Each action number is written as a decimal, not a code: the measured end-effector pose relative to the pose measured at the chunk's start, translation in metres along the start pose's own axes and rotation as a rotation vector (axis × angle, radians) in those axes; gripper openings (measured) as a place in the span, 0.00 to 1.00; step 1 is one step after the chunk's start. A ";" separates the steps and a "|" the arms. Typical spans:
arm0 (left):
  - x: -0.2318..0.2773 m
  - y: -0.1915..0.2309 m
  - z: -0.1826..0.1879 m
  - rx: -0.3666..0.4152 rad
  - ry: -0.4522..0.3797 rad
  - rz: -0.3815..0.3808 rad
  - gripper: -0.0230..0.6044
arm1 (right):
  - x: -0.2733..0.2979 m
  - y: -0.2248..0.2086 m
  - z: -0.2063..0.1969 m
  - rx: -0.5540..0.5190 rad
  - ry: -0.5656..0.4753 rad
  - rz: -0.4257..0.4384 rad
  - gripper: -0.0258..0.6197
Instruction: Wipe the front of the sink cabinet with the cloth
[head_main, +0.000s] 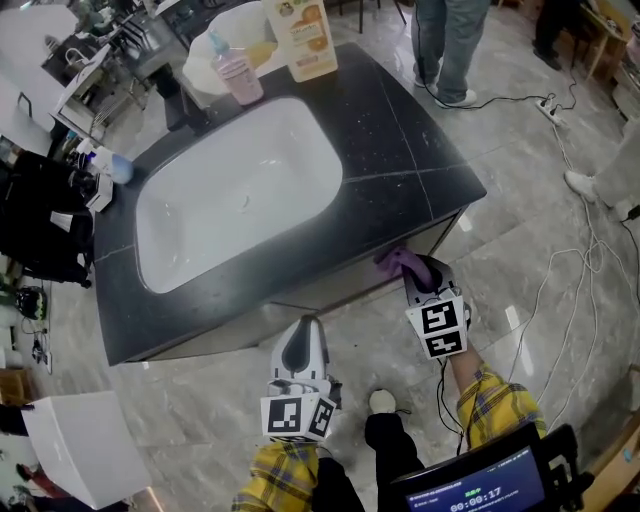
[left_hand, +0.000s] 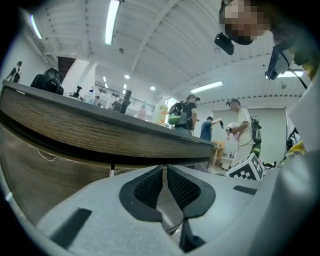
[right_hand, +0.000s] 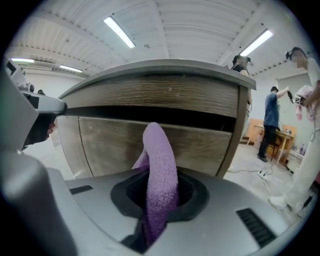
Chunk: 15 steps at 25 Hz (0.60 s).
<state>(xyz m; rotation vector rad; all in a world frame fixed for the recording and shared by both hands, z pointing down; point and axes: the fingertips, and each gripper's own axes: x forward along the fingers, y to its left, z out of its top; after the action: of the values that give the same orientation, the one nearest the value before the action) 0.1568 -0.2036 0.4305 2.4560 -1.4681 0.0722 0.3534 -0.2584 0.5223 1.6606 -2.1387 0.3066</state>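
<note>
One cloth (right_hand: 161, 170) between right fingers (right_hand: 192, 196)

The sink cabinet (head_main: 340, 292) stands on a grey tiled floor (head_main: 520, 240), its black countertop (head_main: 400, 150) set with a white basin (head_main: 235, 190). Just behind the basin stands a pink pump bottle (head_main: 237, 75); behind its far right corner, an upright orange-printed carton (head_main: 302, 35). Off the basin's left end sits a small blue thing (head_main: 120, 168) (too small to name).
</note>
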 end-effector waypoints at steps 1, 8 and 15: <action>0.002 0.000 -0.001 0.001 0.002 0.001 0.08 | 0.000 -0.008 -0.003 0.014 0.006 -0.016 0.10; 0.012 -0.001 -0.005 0.004 0.005 0.010 0.08 | 0.001 -0.061 -0.027 0.137 0.049 -0.134 0.10; -0.004 0.005 -0.005 -0.002 -0.009 0.043 0.08 | -0.021 -0.076 -0.048 0.227 0.071 -0.183 0.10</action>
<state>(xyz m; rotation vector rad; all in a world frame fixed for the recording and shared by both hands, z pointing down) 0.1510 -0.2015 0.4360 2.4270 -1.5239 0.0681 0.4395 -0.2399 0.5498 1.9240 -1.9425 0.5609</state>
